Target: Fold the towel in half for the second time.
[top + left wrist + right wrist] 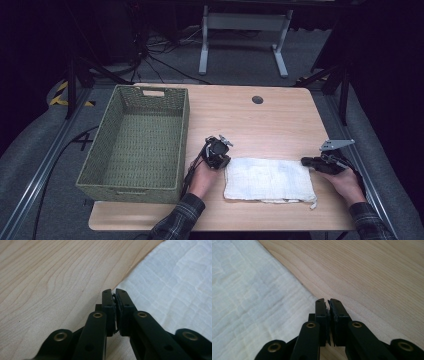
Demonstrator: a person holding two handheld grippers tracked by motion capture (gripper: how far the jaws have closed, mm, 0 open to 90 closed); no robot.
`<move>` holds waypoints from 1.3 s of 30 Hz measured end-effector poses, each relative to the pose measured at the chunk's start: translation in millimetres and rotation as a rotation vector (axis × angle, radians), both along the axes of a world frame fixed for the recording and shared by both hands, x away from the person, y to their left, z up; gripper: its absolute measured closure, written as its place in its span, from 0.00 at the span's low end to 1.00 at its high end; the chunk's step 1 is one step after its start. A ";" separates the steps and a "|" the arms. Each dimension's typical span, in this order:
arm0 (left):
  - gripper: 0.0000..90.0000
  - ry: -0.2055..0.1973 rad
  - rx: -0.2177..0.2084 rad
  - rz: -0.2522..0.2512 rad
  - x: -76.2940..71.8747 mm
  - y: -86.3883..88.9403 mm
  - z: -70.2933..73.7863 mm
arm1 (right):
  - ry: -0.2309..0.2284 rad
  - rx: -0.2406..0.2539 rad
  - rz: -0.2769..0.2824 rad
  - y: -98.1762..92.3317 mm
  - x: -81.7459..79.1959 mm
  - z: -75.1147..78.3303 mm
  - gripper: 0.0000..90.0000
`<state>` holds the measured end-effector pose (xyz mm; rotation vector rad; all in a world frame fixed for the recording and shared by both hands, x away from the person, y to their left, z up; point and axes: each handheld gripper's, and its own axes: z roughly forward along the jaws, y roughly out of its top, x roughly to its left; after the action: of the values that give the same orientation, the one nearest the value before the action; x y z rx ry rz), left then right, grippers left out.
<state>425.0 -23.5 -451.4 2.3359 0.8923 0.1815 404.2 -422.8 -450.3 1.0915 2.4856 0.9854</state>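
Cloth (269, 180): white, folded to a rough rectangle, lying flat on the table (260, 120) near the front edge, between the two grippers. Bottom edge looks slightly uneven, w/ a small tail of fabric at the lower right corner.

L gripper (223, 161): held in the person's left hand (202, 176), at the cloth's upper left corner. In the left gripper view the jaws stand together, tips (114, 295) right on the cloth edge where cloth meets bare wood. Jaws pressed close; a thin bit of material shows in the slit between the pads, but cannot tell for sure if that is cloth.

R gripper (305, 161): held in the right hand (345, 182), at the cloth's upper right corner. Right gripper view: jaws likewise together, tips (327, 302) at the cloth's border, wood to one side, cloth to the other. Whether fabric is pinched cannot be told.

Basket (107, 150): green woven, rectangular, on the table's left part, just beside the L gripper, apart from the cloth.

Table: light wood, w/ a round cable hole (257, 99) toward the far edge.
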 end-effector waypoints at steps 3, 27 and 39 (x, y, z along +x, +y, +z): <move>0.98 0.004 -0.002 0.011 -0.5 -0.2 0.7 | -0.009 -0.016 0.008 0.9 -0.3 0.7 0.96; 1.00 -0.115 -0.110 0.076 -22.4 18.4 41.1 | -0.164 0.056 -0.007 -2.8 -11.0 39.3 0.97; 1.00 -0.140 -0.085 0.048 -40.2 19.8 46.3 | -0.165 0.061 0.018 -4.2 -36.4 42.2 0.97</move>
<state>384.8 -3.8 -405.1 2.1951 0.8701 0.3169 367.8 -427.0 -408.1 0.9643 2.3515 1.1155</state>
